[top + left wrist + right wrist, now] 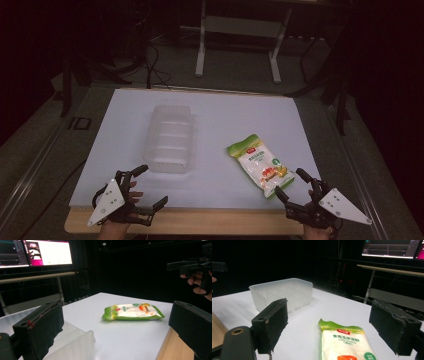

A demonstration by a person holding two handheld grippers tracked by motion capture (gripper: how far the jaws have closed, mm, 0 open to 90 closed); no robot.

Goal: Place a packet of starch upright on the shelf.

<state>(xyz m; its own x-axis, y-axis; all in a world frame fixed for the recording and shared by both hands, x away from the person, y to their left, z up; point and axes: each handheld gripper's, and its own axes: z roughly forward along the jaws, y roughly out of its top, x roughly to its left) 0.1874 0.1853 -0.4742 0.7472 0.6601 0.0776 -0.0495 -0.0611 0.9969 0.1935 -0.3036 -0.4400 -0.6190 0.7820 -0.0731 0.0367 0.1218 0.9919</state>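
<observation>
At near left edge of table [210,125], left gripper [151,186] held low over the rim, jaws wide apart, empty, just short of tray [171,137]. Further right, bag [260,165] flat on table. Right gripper [291,183] just behind bag, jaws spread, empty.

A dim lab or recording room: lit monitors [37,252] glow at 11 o'clock on a desk [35,277], a metal stand [240,35] and loose cables [150,65] sit on grey carpet at 12 o'clock beyond the white tabletop [215,120], and black walls close it in.
</observation>
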